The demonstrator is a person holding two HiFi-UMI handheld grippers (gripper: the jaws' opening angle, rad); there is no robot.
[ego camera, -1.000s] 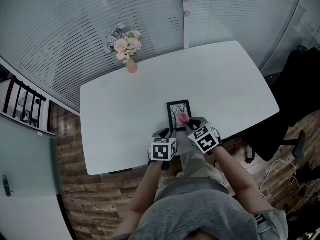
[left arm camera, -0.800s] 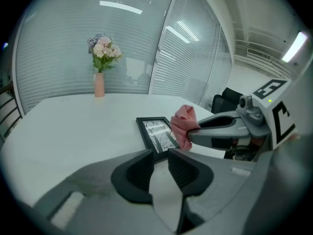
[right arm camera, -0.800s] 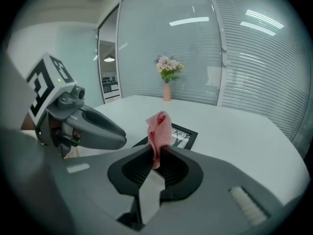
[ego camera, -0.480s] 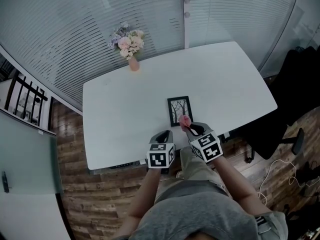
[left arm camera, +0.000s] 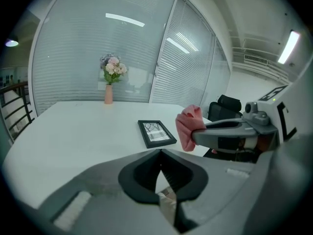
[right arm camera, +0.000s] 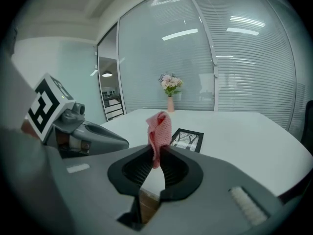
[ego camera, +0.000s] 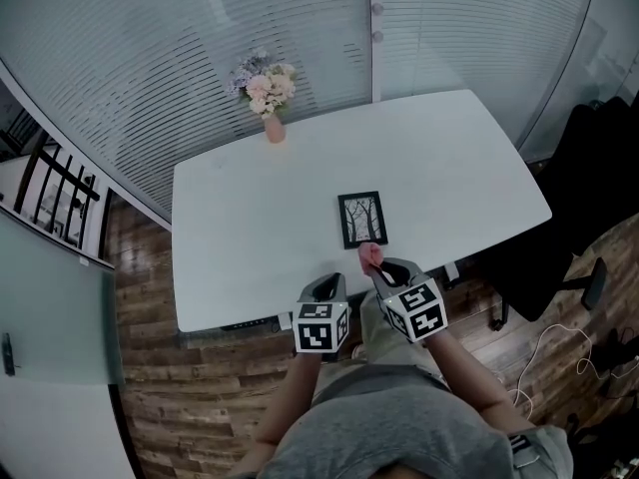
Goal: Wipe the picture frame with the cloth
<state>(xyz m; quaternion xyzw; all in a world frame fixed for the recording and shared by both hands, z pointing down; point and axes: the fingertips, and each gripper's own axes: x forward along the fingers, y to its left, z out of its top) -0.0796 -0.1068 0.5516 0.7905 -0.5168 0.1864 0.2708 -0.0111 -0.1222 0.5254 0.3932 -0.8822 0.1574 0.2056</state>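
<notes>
Where everything rests, table (ego camera: 250,218): white, smooth and matt, with rounded corners, filling the middle of the head view. It is hard and flat, so a light frame may well slide on it under a wipe.
Right gripper (ego camera: 378,267): grey plastic with ribbed black pads, at lower centre of the head view. Its jaws are pinched on the lower end of the cloth.
Left gripper (ego camera: 326,286): the same build, just left of the right one. Its jaws have just been closing and now meet tip to tip with nothing between them.
Picture frame (ego camera: 362,220): lies flat just right of centre in the head view, near the table's lower edge, above both grippers and apart from them. It is a rectangle with a thin black border around a pale drawing of bare trees. It is probably light, stiff and easily scratched or cracked on its face. It is best steadied at the border, not the front.
Cloth (ego camera: 369,256): pink, open-weave and bunched, standing up from the right pads just below the frame, seemingly clear of it. It is soft, limp and light, and the free tuft suits wiping.
</notes>
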